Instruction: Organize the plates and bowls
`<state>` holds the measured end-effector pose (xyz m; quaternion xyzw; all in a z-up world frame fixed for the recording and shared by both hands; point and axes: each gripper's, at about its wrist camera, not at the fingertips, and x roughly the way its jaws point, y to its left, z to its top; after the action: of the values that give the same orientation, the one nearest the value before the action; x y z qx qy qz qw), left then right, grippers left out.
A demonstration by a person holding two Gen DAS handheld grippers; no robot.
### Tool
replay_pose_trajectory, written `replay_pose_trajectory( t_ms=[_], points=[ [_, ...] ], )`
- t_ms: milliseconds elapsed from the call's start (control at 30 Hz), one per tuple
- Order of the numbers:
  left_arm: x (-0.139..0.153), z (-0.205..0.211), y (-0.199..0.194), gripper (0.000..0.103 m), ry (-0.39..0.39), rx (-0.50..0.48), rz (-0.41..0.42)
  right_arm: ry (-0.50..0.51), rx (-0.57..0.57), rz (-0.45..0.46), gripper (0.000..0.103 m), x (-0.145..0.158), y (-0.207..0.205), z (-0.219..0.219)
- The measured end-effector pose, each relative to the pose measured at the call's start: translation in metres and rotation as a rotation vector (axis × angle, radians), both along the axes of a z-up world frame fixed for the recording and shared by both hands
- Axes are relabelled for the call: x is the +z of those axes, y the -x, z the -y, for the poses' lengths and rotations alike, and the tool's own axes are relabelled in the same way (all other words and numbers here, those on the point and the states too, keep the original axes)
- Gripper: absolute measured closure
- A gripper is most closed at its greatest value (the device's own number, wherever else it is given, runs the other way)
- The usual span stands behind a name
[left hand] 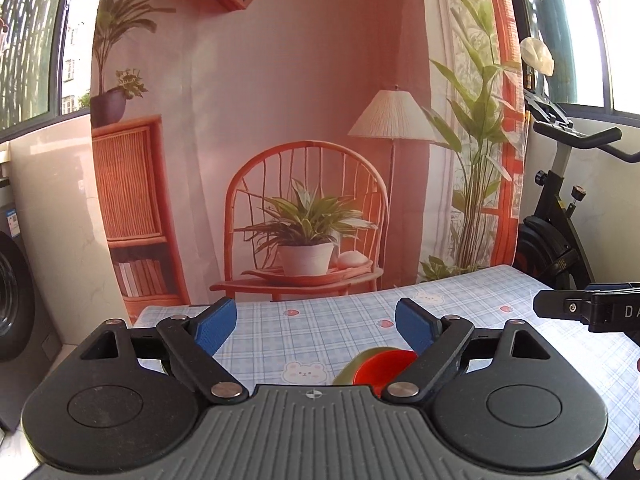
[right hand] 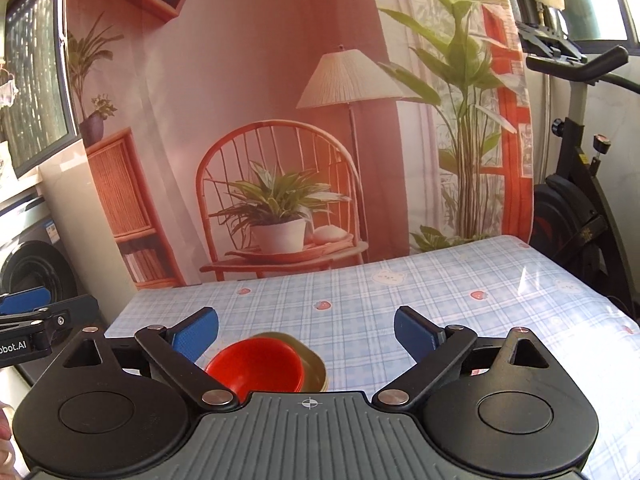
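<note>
The red bowl (right hand: pixel 256 364) sits nested in an olive-green dish (right hand: pixel 310 360), low in the right wrist view, just past the right hand-held gripper (right hand: pixel 306 334) toward 7 o'clock of its wide-spread, empty jaws. Both look like light, stiff, smooth plastic, likely slippery, so pinching a rim wall should hold best. In the left wrist view the same stack (left hand: pixel 380 364) lies at about 5 o'clock of the left hand-held gripper (left hand: pixel 316 326), partly hidden behind its right finger; those jaws also stand wide apart and hold nothing. The stack rests on the checked cloth of the counter (right hand: pixel 440 292).
</note>
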<state>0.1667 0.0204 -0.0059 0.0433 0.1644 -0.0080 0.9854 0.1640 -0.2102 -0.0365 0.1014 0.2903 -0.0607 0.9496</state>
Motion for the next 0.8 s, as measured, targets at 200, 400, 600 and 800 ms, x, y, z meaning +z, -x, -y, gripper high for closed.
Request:
replay_pose_trajectory(
  t_ms=[200, 400, 600, 800],
  points=[
    [0.043, 0.005, 0.052, 0.011, -0.006, 0.013, 0.081, 0.028, 0.009, 0.073, 0.000, 0.049, 0.040, -0.012],
    [0.081, 0.013, 0.103, 0.000, -0.035, -0.001, 0.140, 0.078, -0.010, 0.142, 0.000, 0.098, 0.079, -0.020],
    [0.101, 0.012, 0.124, 0.000, 0.019, -0.013, 0.151, 0.113, -0.014, 0.188, 0.000, 0.130, 0.110, -0.023],
    [0.101, 0.019, 0.136, 0.000, 0.025, -0.043, 0.146, 0.103, -0.025, 0.182, 0.000, 0.136, 0.126, -0.020]
  ],
)
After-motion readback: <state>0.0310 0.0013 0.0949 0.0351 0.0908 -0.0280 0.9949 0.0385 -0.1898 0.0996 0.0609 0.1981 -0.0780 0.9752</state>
